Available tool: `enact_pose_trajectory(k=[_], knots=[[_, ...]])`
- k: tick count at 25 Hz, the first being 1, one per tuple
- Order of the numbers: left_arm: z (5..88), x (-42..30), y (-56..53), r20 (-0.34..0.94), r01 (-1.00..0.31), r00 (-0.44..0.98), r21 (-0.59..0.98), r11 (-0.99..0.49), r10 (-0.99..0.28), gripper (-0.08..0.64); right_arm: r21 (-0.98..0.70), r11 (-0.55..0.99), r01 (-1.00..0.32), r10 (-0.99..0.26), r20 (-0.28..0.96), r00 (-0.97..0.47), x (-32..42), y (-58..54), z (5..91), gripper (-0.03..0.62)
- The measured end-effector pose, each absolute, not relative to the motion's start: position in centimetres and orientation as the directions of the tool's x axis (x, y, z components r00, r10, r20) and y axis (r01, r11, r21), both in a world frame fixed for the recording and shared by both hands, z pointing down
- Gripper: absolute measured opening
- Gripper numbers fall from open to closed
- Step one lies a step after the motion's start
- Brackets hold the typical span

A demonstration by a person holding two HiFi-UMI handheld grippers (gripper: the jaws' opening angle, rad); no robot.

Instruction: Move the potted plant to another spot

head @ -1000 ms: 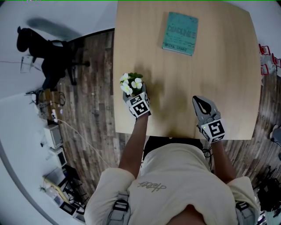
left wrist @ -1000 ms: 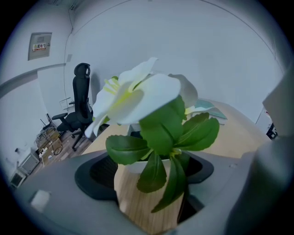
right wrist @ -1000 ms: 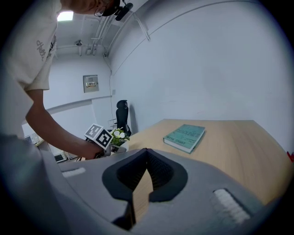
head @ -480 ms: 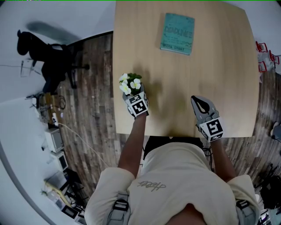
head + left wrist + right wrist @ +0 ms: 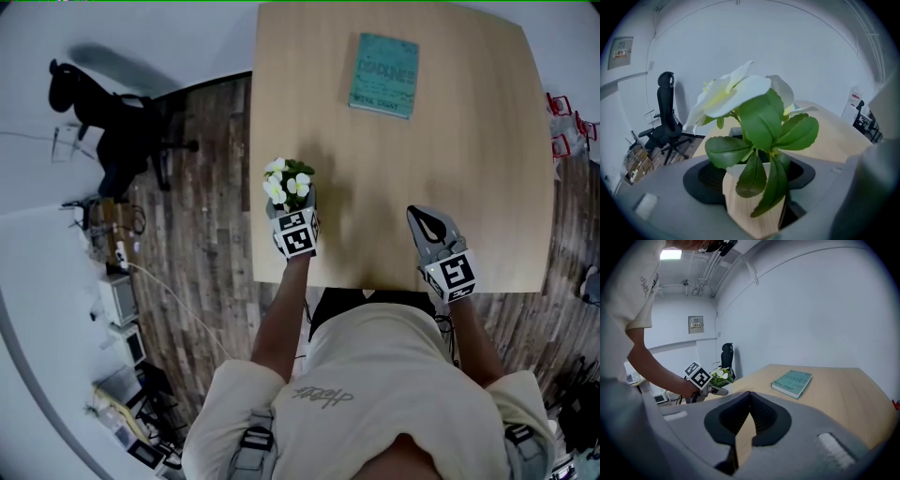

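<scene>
The left gripper (image 5: 292, 208) has just been closing its jaws and grips the pot (image 5: 752, 206) between them, so the plant (image 5: 289, 180), well left of the book (image 5: 384, 74) and nearer the person, looks ready to carry; the right gripper (image 5: 428, 225) is closed, empty

The book (image 5: 384, 75) is laid on the bench (image 5: 469, 169) well ahead of the right gripper (image 5: 427, 220); the potted plant (image 5: 289, 180) is seen to its left.
</scene>
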State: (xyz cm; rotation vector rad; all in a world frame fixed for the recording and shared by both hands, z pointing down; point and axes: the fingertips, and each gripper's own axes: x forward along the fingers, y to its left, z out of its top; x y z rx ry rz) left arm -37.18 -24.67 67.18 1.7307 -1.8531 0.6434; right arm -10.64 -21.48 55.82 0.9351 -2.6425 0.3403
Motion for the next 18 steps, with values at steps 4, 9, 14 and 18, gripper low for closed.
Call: enact_pose_trajectory(k=[4, 9, 14, 18], knots=[[65.5, -35.9, -23.6, 0.656, -1.000, 0.004, -0.012, -0.015, -0.755, 0.347, -0.105, 0.761, -0.640, -0.572, 0.356, -0.739, -10.6, -21.2, 55.3, 0.003], [62.3, -34.6, -22.6, 0.627, -0.996, 0.054, -0.023, -0.087, -0.778, 0.347, -0.088, 0.757, -0.647, -0.589, 0.337, -0.735, -10.6, -21.0, 54.7, 0.002], [58.7, -33.1, -22.0, 0.590, -0.986, 0.126, -0.010, -0.164, -0.797, 0.350, -0.067, 0.751, -0.657, -0.610, 0.308, -0.730, -10.1, -20.9, 53.6, 0.002], [55.8, -32.2, -21.9, 0.565, -0.977, 0.181, 0.007, -0.215, -0.805, 0.351, -0.056, 0.744, -0.666, -0.627, 0.286, -0.725, -9.5, -21.0, 52.4, 0.003]])
